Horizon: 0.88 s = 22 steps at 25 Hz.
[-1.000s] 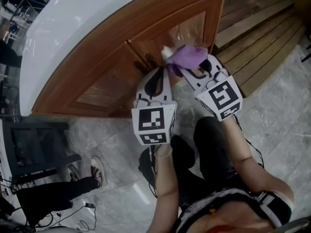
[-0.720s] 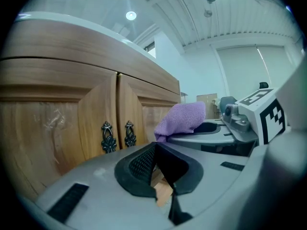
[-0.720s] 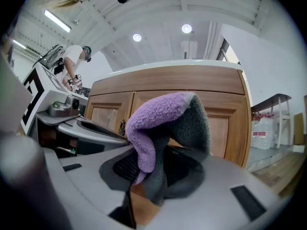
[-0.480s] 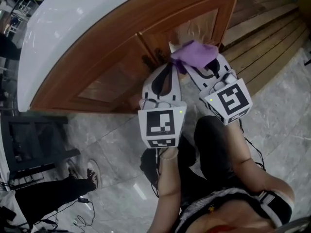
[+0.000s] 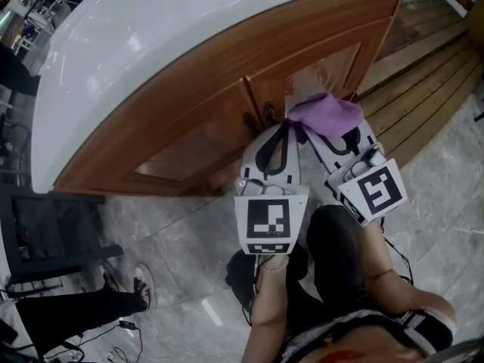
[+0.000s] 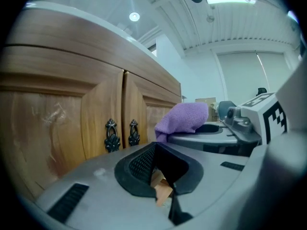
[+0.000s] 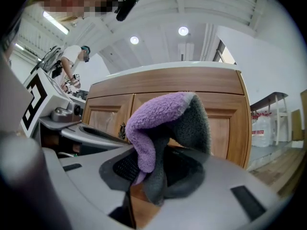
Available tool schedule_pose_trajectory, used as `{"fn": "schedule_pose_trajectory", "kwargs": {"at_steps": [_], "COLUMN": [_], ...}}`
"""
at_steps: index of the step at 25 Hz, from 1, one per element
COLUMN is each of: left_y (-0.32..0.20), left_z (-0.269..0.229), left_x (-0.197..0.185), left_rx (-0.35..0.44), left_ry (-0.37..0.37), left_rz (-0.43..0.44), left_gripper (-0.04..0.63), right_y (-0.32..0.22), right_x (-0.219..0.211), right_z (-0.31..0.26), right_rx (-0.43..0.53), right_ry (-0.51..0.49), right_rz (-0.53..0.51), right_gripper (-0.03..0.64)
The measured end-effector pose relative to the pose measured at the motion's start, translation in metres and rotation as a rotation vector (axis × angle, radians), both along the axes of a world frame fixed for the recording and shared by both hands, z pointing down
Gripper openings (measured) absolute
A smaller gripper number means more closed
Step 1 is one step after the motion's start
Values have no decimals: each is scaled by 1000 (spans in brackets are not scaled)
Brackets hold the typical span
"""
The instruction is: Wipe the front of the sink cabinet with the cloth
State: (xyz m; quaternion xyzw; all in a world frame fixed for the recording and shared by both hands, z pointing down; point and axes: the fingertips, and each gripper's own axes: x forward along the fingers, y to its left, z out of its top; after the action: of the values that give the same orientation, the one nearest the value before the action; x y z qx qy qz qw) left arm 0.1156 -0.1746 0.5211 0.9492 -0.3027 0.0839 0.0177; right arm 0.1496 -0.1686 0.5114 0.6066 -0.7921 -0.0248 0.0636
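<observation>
At the right-hand cabinet door [image 5: 325, 59], the right gripper [image 5: 327, 131] still has its jaws clamped on the purple cloth [image 5: 327, 114], and both grippers now sit further right in the head view than a second ago. The left gripper [image 5: 277, 131] is alongside, jaws together and empty, near the dark handles [image 5: 257, 119]. White tabletop [image 5: 151, 44] above, grey marble floor [image 5: 174, 225] below, wooden decking [image 5: 431, 74] off right.

Dark trousers [image 5: 344, 237] and a black-and-white striped top [image 5: 363, 318]. Pale grey left gripper [image 5: 283, 129] and right gripper [image 5: 327, 132], each bearing a white cube printed with black square markers.
</observation>
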Motion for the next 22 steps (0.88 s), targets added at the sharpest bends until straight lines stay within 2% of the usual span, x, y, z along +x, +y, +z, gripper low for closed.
{"fn": "schedule_pose_trajectory", "kwargs": {"at_steps": [2,5,8,11,13,18,22], "left_y": [-3,1,5,6,15,32,44], "left_z": [9,17,14,-11,-28,-93,-156], "left_x": [3,8,11,18,16,-4,-14], "left_rx": [-35,-83,-81,-28,-61,-151,-148], "left_ry": [-4,30,3,-1,5,49,42], "left_rz": [30,68,69,60,34,-47,-80], "left_gripper": [-3,-3,-3,-3,-3,-3,-3], "right_y": [-2,-1,-3,-6,2,11,26], "right_x": [2,8,15,13,9,-9,-12], "right_z": [1,7,9,-9,-24,-96,-165], "right_rx": [-11,-49,-115,-186,-249,-252,-246], "right_ry": [-15,-47,-71,-12,24,23,11], "right_rz": [14,48,82,74,75,51,41], "right_gripper": [169,170,170,170,170,170,170]}}
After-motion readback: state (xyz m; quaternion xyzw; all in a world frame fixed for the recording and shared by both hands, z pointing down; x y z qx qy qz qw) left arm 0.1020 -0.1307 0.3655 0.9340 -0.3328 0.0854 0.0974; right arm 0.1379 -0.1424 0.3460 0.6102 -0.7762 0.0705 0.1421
